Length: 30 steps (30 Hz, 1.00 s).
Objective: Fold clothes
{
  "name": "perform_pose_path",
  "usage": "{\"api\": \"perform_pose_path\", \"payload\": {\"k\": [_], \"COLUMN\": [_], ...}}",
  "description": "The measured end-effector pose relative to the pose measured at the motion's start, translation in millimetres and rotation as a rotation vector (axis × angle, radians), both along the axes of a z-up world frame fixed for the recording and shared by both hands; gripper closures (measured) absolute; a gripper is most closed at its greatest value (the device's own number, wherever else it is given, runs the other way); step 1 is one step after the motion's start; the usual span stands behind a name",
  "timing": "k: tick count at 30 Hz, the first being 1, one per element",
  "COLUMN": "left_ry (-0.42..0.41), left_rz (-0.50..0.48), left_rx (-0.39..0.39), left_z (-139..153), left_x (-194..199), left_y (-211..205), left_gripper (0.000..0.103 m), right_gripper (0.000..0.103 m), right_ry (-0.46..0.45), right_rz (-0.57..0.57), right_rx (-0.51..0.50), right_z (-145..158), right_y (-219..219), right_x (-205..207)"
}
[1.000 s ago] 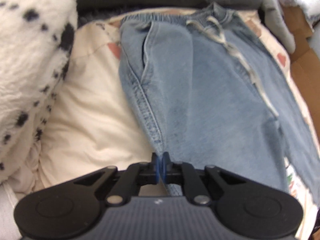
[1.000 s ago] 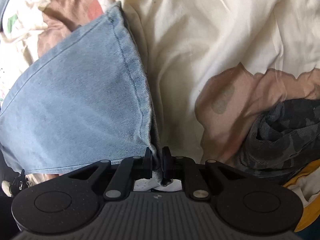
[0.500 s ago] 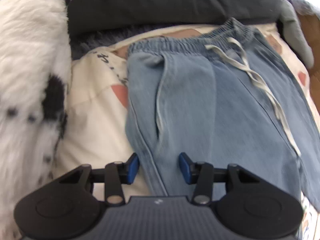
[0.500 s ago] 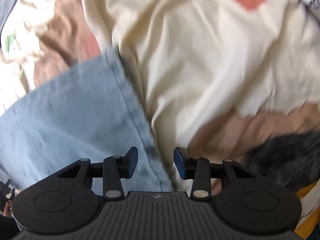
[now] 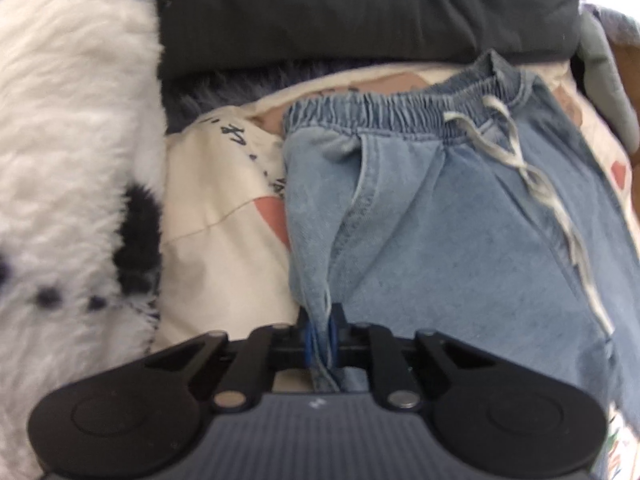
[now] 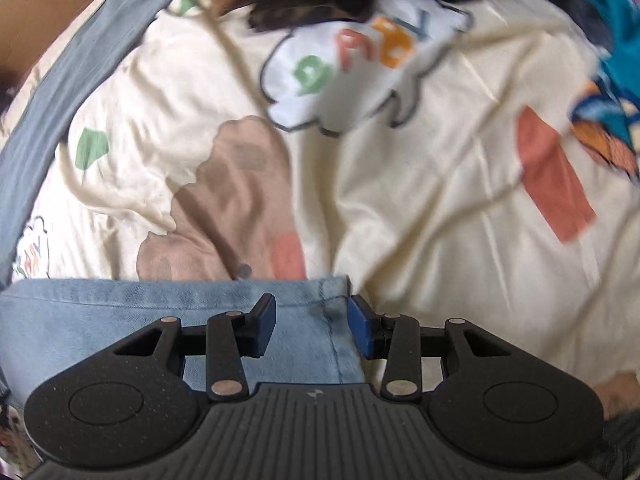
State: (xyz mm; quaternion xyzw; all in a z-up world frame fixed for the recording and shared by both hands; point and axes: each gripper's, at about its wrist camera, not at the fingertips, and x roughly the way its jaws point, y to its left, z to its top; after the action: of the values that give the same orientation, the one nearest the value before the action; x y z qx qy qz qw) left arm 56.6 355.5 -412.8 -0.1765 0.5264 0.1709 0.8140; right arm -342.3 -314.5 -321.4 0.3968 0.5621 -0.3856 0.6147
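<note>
Pinching a ridge of denim along the side seam, the left tool (image 5: 319, 338) has its blue pads closed on the jeans (image 5: 460, 240), gripping just below the pocket opening. The jeans lie flat on the printed bedspread (image 5: 224, 216), their long axis running straight away from this tool: elastic waistband (image 5: 372, 114) and pale drawstring (image 5: 520, 168) at the far end, next to the dark pillow (image 5: 360, 16), with the spotted furry blanket (image 5: 68, 160) off to the left.

The right tool (image 6: 311, 328) stands wide open and holds nothing. It straddles the corner of a leg hem (image 6: 200, 292), one pad over denim, the other just past the edge, above the bedspread. The hem runs crosswise in front of it.

So each tool sits at its own end of the garment's length, left near the waist, right at the hem. Any lengthwise fold, I judge, turns on the right tool closing on that hem corner, being the nearer one to it.
</note>
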Motion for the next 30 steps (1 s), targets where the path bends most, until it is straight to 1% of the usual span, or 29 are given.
{"api": "perform_pose_path", "payload": {"k": [1,2,3,4,5,7,10,14,16,20,23,27,30], "left_ry": [0.008,0.012,0.014,0.016,0.019,-0.001,-0.033,-0.076,-0.104,-0.131,-0.136,-0.096,-0.042], "left_rz": [-0.015,-0.014,-0.010,-0.007,-0.003,-0.017,-0.040,-0.071,-0.092,-0.157,-0.214,-0.258,-0.271], "left_rx": [0.019,0.036,0.052,0.068,0.084,0.110,0.149,0.201,0.175,0.141,0.124,0.110,0.126], "left_z": [3,8,13,18,23,36,54,79,84,78,66,44,24], "left_x": [2,1,0,-1,-2,1,6,13,21,41,57,73,81], "left_y": [-3,-4,-5,-6,-7,-10,-15,-21,-26,-45,-61,-72,-72], "left_gripper": [0.089,0.088,0.084,0.080,0.080,0.071,0.070,0.068,0.065,0.065,0.065,0.065,0.065], "right_gripper": [0.056,0.057,0.057,0.057,0.057,0.056,0.056,0.056,0.056,0.056,0.056,0.056,0.056], "right_ry": [0.014,0.025,0.037,0.046,0.049,0.055,0.044,-0.017,-0.055,-0.103,-0.104,-0.082,-0.064], "right_rz": [0.013,0.024,0.035,0.043,0.044,0.044,0.032,0.018,0.038,0.071,0.104,0.123,0.140], "right_rx": [-0.004,-0.002,0.000,-0.001,-0.005,-0.013,-0.037,-0.089,-0.117,-0.120,-0.114,-0.099,-0.091], "right_z": [-15,-20,-26,-29,-30,-30,-20,2,8,4,-3,-18,-26], "right_y": [4,5,5,5,5,4,2,-2,-1,4,14,24,27], "right_x": [14,16,18,19,18,17,14,14,20,38,48,61,66]}}
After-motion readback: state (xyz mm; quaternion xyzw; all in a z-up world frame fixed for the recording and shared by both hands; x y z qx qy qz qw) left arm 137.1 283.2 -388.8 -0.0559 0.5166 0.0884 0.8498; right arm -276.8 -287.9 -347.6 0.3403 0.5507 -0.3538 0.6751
